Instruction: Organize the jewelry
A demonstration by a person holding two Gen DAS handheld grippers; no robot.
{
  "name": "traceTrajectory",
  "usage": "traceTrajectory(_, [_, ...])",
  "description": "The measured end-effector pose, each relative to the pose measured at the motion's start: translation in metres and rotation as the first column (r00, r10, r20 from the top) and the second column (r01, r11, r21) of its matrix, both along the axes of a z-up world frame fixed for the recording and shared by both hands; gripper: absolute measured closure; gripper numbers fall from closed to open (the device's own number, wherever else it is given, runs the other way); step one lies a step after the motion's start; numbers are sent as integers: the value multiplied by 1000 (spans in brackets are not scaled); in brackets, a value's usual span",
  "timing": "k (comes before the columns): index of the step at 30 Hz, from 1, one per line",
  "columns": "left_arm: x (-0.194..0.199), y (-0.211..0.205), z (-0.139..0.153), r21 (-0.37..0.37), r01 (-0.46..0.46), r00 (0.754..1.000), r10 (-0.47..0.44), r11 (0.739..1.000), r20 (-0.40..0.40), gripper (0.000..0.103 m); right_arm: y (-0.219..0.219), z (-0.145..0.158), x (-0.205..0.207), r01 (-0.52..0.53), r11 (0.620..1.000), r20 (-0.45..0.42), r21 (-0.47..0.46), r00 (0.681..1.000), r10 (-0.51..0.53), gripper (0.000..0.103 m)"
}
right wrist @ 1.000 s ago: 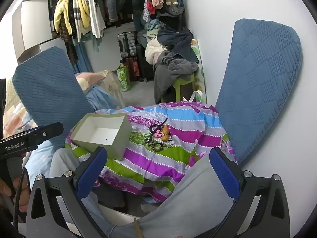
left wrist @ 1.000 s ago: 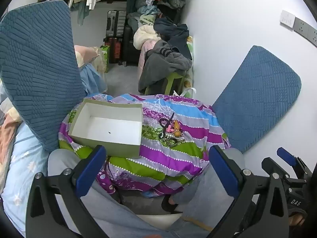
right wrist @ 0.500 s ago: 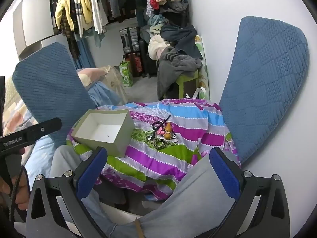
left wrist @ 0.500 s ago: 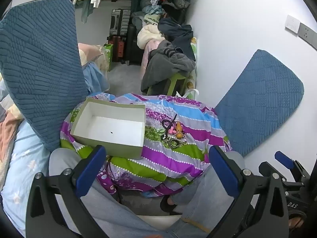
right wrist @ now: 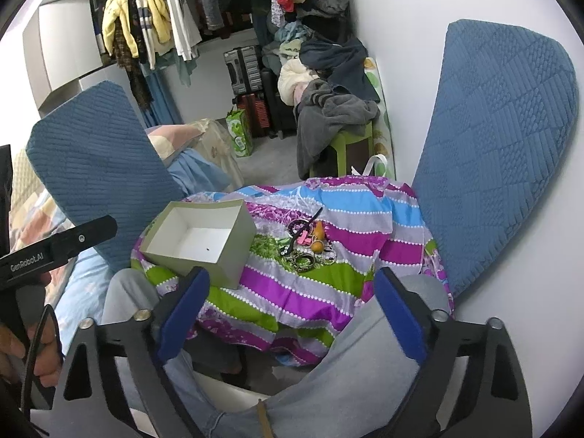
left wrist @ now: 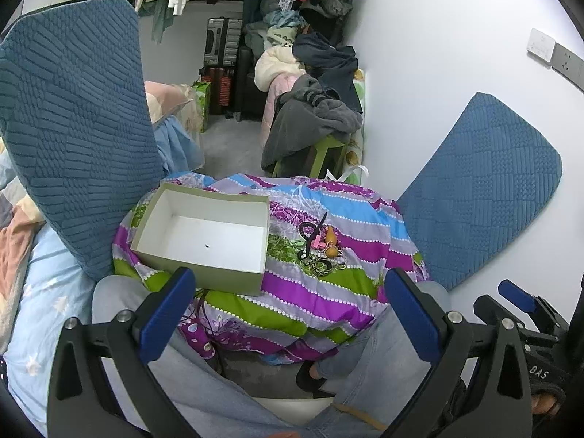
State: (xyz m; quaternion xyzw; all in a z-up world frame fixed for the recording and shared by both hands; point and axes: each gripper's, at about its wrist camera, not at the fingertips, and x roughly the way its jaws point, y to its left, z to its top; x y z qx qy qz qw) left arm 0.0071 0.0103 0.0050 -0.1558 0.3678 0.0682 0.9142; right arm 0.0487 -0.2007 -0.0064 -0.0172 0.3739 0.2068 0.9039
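Jewelry (left wrist: pixel 320 246) lies in a small tangled heap on a striped purple, green and blue cloth (left wrist: pixel 328 292), just beside the right wall of an open, grey-green cardboard box (left wrist: pixel 204 235) with a white inside; the heap shows dark rings, a pink piece, an orange-yellow bead and a thin black stick, though the separate pieces are too small to sort out with any certainty. From the right wrist the same heap (right wrist: pixel 308 246) sits to the right of the box (right wrist: pixel 200 241), apart from both grippers. The left gripper (left wrist: pixel 288 310) hangs above the person's grey-trousered knees with its blue pads spread wide and nothing between them; the right gripper (right wrist: pixel 288 314) likewise stands wide open and holds nothing. Two blue quilted cushions (left wrist: pixel 73 127) flank the cloth, one leaning at the left, the other (left wrist: pixel 481 189) against the white wall. Beyond stand a green stool (left wrist: pixel 325 149) heaped with grey and dark clothes, suitcases (left wrist: pixel 222 42) and hanging garments (right wrist: pixel 146 25). Writing reads "GenRobot.AI" on the black body of the left-hand device (right wrist: pixel 54 252) in the right view, and "DAS" on the right-hand device (left wrist: pixel 540 372) in the left view.
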Motion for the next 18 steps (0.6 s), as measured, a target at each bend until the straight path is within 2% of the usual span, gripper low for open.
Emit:
traceTrajectory(5, [-1,-2,0,11,4,1000,-4,1000,2,0,2,0,-1,-1,1000,13,-1,1000,1,16])
traceTrajectory(11, [1,-3,-3,16,-10,1000,10,1000,-1,0,2,-7,0,-3,1000,5,-5,1000,3,26])
traceTrajectory(18, [1,0,-8,21,-25,1000,25,999,3,0,-1,-9,1,6,1000,16,-8,1000,-6,26])
